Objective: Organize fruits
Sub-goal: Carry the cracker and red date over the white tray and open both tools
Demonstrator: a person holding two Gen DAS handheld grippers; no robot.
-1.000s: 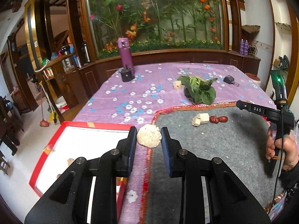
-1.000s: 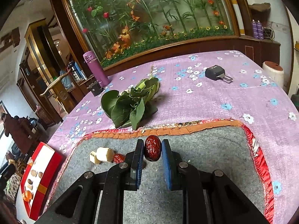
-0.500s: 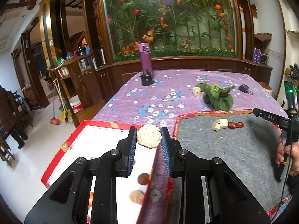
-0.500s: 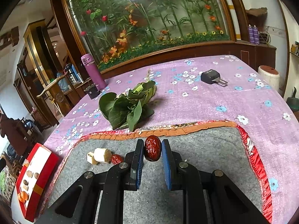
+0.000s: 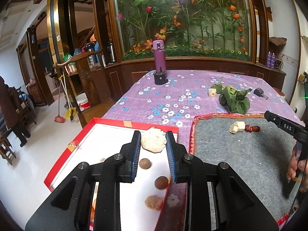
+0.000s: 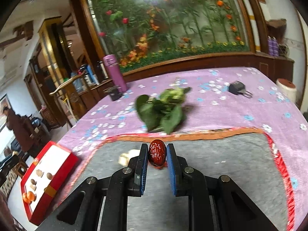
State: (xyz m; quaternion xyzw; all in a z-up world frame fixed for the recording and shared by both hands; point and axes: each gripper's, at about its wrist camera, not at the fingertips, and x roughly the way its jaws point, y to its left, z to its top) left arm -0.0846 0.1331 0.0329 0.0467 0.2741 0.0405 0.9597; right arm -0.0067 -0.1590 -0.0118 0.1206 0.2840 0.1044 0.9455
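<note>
We held the left claw [image 5: 153, 150] clenched on a pale, rough lump [image 5: 153, 142], above the far edge of a red box [image 5: 63, 163] with a white floor. Inside the box, under the claw, lay two round brown fruits [image 5: 145, 163] and a paler knobbly piece [image 5: 153, 202]; the claw's black arms hid more of the box, and an orange bit by its lower corner was too covered for us to name. The right claw [image 6: 157, 155] gripped a wrinkled red date [image 6: 157, 152] over a grey mat [image 6: 231, 163] with a red and orange border, which lay on the desk [image 5: 173, 96] under a purple flowered cloth.

On the mat, in the left view, a pale block [image 5: 237, 127] sat touching another red date [image 5: 252, 128], and the other claw's black handle [image 5: 284, 126] with a hand [image 5: 297, 170] on it reached in from the right edge, partly cut off. Beyond the mat lay a bunch of green leaves [image 5: 233, 99] with a small pale cup-shaped thing [image 5: 212, 93] just beside it, a black key-like thing [image 5: 259, 92] farther right, and a purple bottle [image 5: 159, 57] behind a small black pot [image 5: 160, 77]. Nothing stood between the left claw and the box floor.

The right view was blurred: the leaves [image 6: 163, 111] and the pale block [image 6: 127, 155] were smeared, and the pieces in the box [image 6: 57, 154] there were too small to tell apart. A person in a dark coat [image 6: 14, 125] stood far left
</note>
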